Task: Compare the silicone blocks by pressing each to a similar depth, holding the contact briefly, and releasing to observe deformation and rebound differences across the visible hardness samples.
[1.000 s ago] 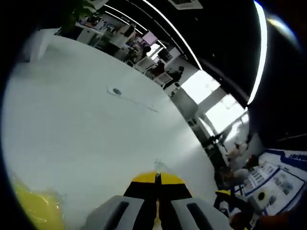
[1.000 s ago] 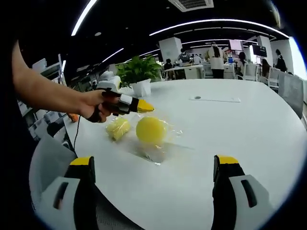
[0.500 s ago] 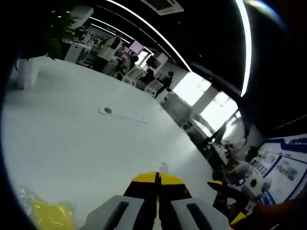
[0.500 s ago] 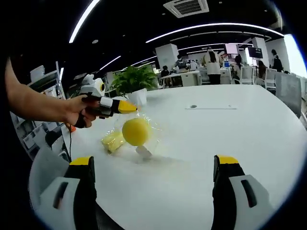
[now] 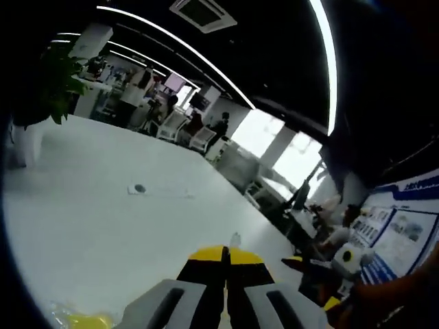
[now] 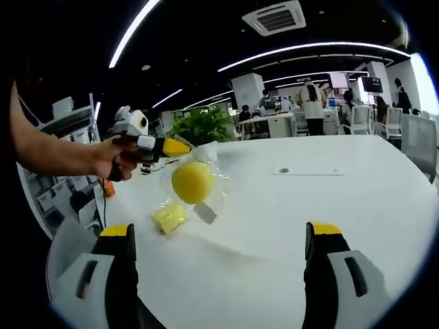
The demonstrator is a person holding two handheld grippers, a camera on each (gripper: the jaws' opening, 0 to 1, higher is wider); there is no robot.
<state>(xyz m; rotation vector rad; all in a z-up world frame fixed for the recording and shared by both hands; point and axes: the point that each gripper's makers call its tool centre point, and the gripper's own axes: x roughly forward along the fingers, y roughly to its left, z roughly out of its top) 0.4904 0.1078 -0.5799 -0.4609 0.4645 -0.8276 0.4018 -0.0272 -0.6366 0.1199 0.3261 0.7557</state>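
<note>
In the right gripper view, a hand holds my left gripper (image 6: 175, 146) above the white table (image 6: 343, 205), shut on the top of a clear plastic bag (image 6: 206, 205). A yellow ball-shaped silicone sample (image 6: 193, 181) hangs inside the bag, off the table. A yellow silicone block (image 6: 169, 217) in wrap lies on the table just below it. My right gripper (image 6: 219, 229) stands open, well short of both samples. In the left gripper view the left gripper (image 5: 225, 257) has its jaws together with a scrap of clear plastic (image 5: 235, 240) at the tips, and the yellow block (image 5: 82, 320) sits low left.
A potted plant (image 6: 206, 125) stands at the table's far edge behind the samples. A flat socket plate (image 6: 302, 171) is set in the tabletop to the right. Desks, chairs and people fill the office beyond.
My left gripper has risen and carried the bag with the yellow ball up off the table. The yellow block stayed on the table. The right gripper stayed open.
</note>
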